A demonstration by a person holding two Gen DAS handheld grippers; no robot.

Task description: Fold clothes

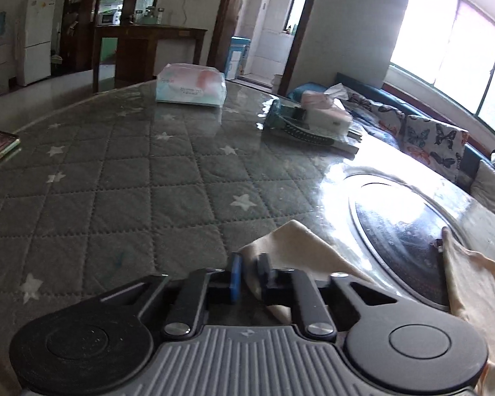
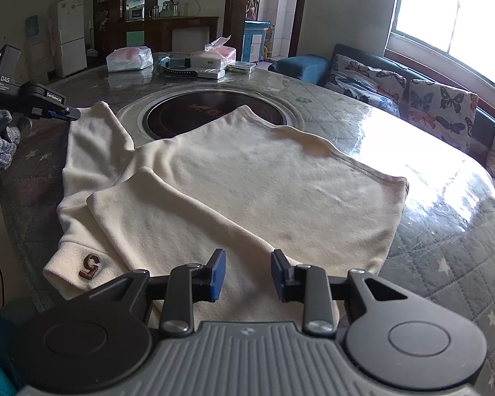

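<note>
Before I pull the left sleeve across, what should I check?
1. Left gripper shut on the cream knit sweater's sleeve: ok.
2. Right gripper open, holding nothing: ok.
3. Sweater body lies flat on the round quilted grey table: ok.
4. Near sleeve with the brown patch already folded in: not ok.
5. Dark round hotplate inset partly under the sweater, hot or cold: cannot tell.

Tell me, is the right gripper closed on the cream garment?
No, the right gripper is open, its blue pads apart above the cream garment and gripping no fabric.
</note>
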